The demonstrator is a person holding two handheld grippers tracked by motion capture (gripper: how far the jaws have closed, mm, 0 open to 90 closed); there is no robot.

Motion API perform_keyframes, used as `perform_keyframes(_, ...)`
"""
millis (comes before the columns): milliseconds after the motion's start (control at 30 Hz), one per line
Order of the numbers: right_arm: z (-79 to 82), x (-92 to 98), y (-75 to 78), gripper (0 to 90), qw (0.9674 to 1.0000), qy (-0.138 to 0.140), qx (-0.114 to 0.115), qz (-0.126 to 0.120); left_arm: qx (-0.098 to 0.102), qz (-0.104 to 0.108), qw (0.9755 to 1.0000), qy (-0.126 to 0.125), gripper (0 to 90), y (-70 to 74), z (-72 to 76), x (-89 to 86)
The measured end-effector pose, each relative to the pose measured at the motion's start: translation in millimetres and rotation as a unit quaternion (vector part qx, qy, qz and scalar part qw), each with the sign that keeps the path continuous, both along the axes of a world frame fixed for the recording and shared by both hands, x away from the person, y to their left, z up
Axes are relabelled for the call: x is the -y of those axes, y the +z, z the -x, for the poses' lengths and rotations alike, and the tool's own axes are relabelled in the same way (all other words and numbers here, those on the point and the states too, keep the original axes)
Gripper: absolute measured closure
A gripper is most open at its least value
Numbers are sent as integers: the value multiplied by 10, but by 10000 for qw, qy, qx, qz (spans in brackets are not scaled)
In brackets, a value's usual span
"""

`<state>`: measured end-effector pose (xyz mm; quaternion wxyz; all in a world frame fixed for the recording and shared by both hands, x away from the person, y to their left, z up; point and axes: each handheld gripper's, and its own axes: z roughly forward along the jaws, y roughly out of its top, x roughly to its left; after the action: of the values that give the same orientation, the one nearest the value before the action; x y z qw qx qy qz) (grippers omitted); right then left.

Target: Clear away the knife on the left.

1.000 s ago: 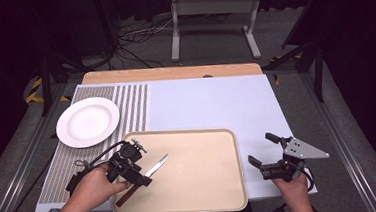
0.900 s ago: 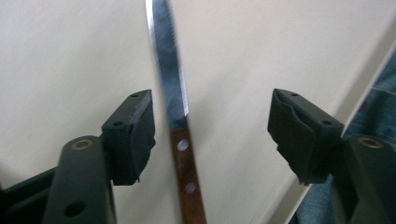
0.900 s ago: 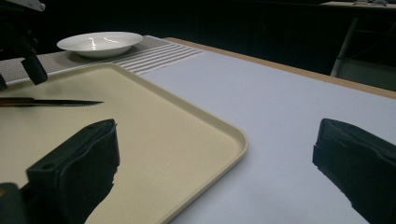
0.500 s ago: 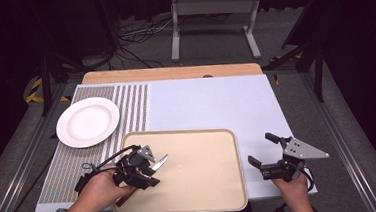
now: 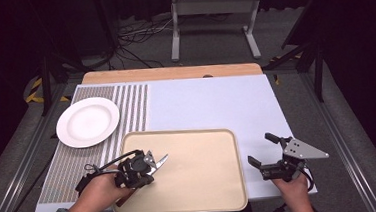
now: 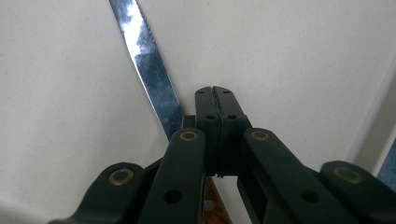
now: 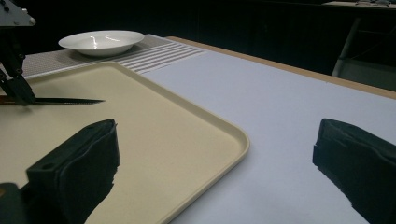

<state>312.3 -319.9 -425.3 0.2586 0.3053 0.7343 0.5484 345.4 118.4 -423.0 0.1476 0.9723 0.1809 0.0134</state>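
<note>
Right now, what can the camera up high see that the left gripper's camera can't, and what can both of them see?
High view alone: the round white plate on the striped mat, the open right gripper off the tray, and the person's hands. Left gripper view alone: the fine teeth along the shiny serrated steel knife blade and a bit of its brown wooden handle beneath the shut jaws. Both share the beige plastic tray, the knife and the left gripper.
</note>
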Motion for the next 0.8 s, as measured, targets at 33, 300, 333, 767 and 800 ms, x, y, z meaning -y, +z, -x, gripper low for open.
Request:
perform_keyframes(33,0,0,0,10,10000,0,1,1,0,0,10000,0,899,0,0,0)
perform_keyframes(300,-1,1,-1,10,10000,11,0,-14,-72,-225,9997,-84,899,-13,-11,-3)
perform_keyframes(333,-1,0,-1,10,10000,12,-1,-13,-80,-223,9997,-78,899,-13,-14,-5)
perform_keyframes(767,-4,-4,-2,11,10000,23,-4,-4,-67,-167,9997,181,899,-19,-87,-84)
perform_keyframes(800,-4,-4,-3,10,10000,23,-3,-3,-65,-146,9997,193,899,-22,-91,-91)
